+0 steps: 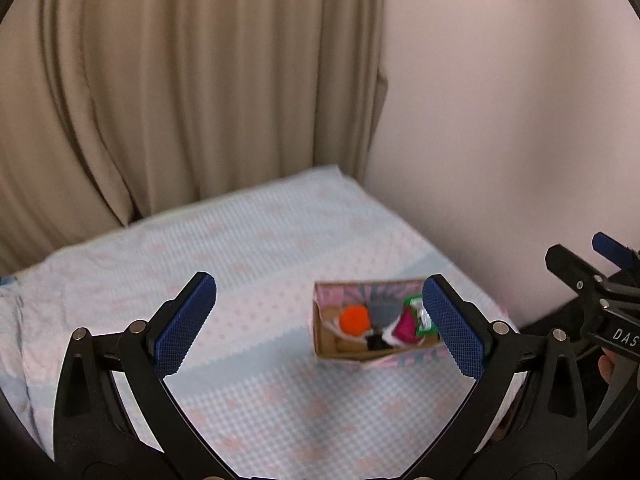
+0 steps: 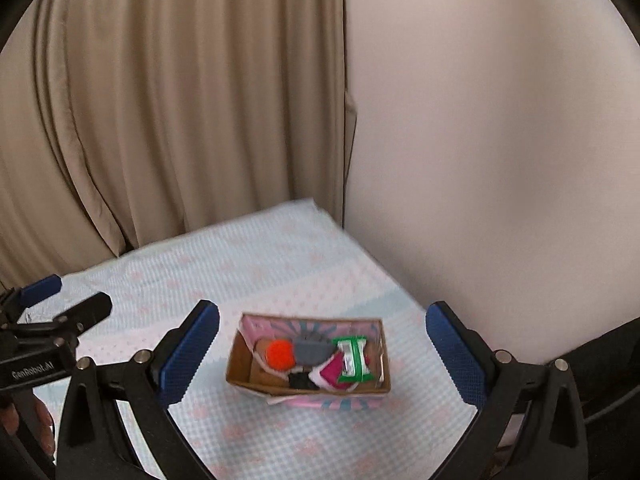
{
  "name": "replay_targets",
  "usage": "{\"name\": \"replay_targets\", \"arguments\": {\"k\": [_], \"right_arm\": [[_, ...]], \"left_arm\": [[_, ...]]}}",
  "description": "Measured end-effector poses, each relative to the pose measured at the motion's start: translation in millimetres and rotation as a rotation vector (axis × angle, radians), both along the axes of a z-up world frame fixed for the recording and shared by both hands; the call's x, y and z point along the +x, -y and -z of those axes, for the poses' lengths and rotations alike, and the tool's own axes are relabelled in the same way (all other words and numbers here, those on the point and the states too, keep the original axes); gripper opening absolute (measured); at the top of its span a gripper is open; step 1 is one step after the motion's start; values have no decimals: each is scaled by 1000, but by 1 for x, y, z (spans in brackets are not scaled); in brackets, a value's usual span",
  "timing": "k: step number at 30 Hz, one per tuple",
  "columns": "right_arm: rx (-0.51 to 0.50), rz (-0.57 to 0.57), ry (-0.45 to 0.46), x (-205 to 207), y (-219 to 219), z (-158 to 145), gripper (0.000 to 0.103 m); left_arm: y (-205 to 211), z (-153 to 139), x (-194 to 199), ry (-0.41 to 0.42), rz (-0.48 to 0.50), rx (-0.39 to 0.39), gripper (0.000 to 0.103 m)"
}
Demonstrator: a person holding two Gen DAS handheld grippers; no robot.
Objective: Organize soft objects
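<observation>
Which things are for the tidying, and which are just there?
For the job: cardboard box, orange pom-pom, grey piece, pink piece, green-and-white packet, left tool, right tool.
Just there: bedsheet, curtain, wall.

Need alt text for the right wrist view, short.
An open cardboard box with pink patterned sides sits on a pale blue-and-pink quilted bedspread, holding an orange pom-pom ball, a grey object, a green-and-white packet and a magenta piece. The right gripper, open and empty, frames it; beige curtain behind.
</observation>
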State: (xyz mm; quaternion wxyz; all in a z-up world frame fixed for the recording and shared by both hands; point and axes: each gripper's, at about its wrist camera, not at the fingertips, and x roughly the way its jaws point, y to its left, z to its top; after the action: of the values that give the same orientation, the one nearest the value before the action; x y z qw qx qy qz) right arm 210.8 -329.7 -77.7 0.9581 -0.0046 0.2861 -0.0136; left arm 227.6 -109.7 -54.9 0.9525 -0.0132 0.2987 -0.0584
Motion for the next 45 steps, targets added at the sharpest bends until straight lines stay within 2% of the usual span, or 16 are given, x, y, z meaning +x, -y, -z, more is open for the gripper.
{"name": "replay_targets", "arguments": {"k": [4,9,11,28,45], "right_arm": [[16,5,58,-28,-9,-19,103],[36,23,115,-56,-15,-28,103],[37,30,134,-64,-18,-30,103],[28,49,184,-87,-24,-39,103],[26,32,188,-82,-27,-39,103]], "left_arm": [[-10,-23,-33,80,-2,11,103],[-17,-39,-67,174,1,27,103],[-16,-42,-74,187,-4,22,103],[-18,-45,-91,210,13,7,103],[-24,-48,-91,213,-2,-6,103]]}}
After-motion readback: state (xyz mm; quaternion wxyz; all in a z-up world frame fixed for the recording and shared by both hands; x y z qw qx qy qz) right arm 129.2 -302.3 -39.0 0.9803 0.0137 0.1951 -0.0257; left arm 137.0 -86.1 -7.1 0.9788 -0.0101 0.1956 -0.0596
